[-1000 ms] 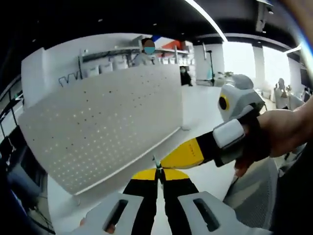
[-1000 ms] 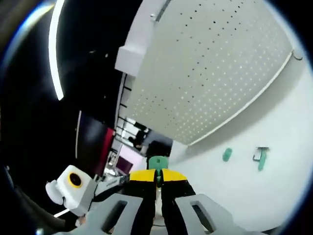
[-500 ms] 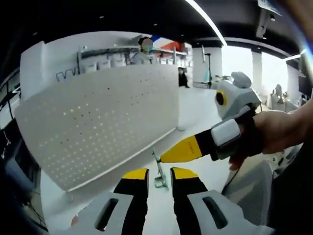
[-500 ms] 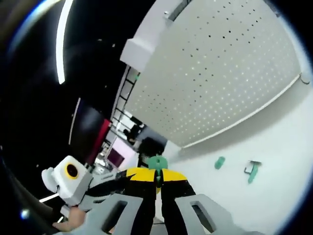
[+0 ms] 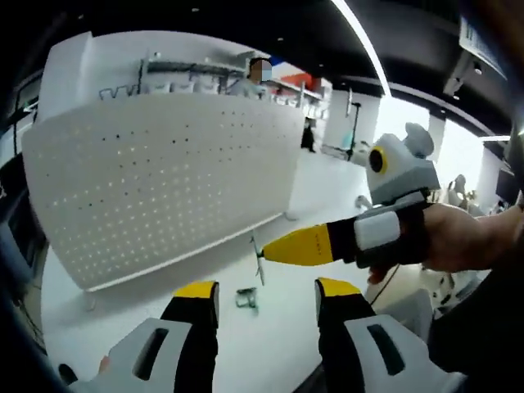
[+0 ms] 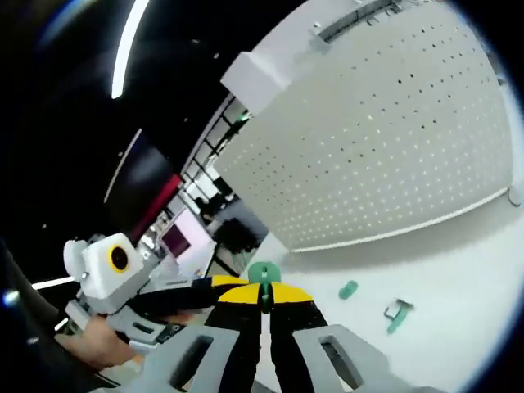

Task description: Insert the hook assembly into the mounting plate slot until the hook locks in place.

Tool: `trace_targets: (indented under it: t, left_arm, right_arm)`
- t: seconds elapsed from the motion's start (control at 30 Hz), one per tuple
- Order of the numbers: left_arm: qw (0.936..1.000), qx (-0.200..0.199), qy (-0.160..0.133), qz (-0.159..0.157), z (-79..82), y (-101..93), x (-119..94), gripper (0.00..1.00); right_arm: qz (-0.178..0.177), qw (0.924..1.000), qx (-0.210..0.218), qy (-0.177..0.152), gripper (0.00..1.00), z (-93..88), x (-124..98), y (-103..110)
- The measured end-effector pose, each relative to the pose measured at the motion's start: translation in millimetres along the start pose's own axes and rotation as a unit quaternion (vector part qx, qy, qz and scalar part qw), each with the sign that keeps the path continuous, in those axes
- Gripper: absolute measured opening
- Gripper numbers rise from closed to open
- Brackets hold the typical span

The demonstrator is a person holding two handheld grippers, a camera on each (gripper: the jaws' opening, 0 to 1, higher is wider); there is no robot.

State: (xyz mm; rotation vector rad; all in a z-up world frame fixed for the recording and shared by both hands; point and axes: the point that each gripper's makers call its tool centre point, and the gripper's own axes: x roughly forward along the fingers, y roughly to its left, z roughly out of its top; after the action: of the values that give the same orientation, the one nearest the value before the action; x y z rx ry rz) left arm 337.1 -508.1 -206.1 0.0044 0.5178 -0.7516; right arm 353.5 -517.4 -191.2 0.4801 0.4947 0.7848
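The white perforated mounting plate (image 5: 164, 180) stands upright on the white table; it also spans the right gripper view as the mounting plate (image 6: 385, 147). My right gripper (image 6: 264, 288) is shut on a hook assembly (image 6: 264, 273) with a green head. In the left gripper view that right gripper (image 5: 266, 255) reaches in from the right, with the thin metal hook (image 5: 258, 260) at its yellow tip in front of the plate's lower edge. My left gripper (image 5: 266, 291) is open with nothing between its jaws, just below that hook. The left gripper (image 6: 225, 283) sits close on the left.
A small hook piece (image 5: 246, 299) lies on the table (image 5: 123, 303) below the plate. Two green parts, a short plug (image 6: 348, 289) and a hook (image 6: 397, 315), lie on the table (image 6: 458, 270). A hand (image 5: 458, 246) holds the right gripper. Shelving (image 5: 205, 78) stands behind the plate.
My left gripper's jaws went from shut beside the right gripper's tip to wide open and drew back a little. The right gripper keeps the hook. Both views shifted.
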Motion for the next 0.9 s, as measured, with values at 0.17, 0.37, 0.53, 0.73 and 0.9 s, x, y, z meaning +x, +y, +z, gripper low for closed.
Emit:
trace_targets:
  t: [0.17, 0.37, 0.53, 0.73, 0.9]
  left_arm:
    - [1.0000, -0.008, 0.002, -0.001, -1.8, -0.1, -2.0, 0.58]
    - [0.9970, -0.064, -0.031, -0.029, 6.2, -8.3, -2.7, 0.82]
    - [0.9952, -0.075, -0.044, -0.044, 9.4, -12.5, -6.1, 0.96]
    - [0.9962, -0.052, -0.044, -0.055, 11.6, -19.4, -8.6, 1.00]
    - [0.9982, 0.000, -0.019, -0.057, 3.5, -23.2, -13.2, 1.00]
  right_arm:
    - [-0.006, 0.9996, -0.027, 0.006, 0.00, 0.1, 1.2, 0.4]
    - [-0.017, 0.9969, -0.075, 0.013, 0.00, 2.3, 0.1, -2.3]
    - [-0.023, 0.9966, -0.078, 0.014, 0.00, 2.7, 0.0, -7.0]
    - [-0.024, 0.9958, -0.088, 0.013, 0.00, 6.0, 0.4, -7.3]
    - [-0.027, 0.9937, -0.108, 0.016, 0.00, 7.8, 1.6, -6.9]
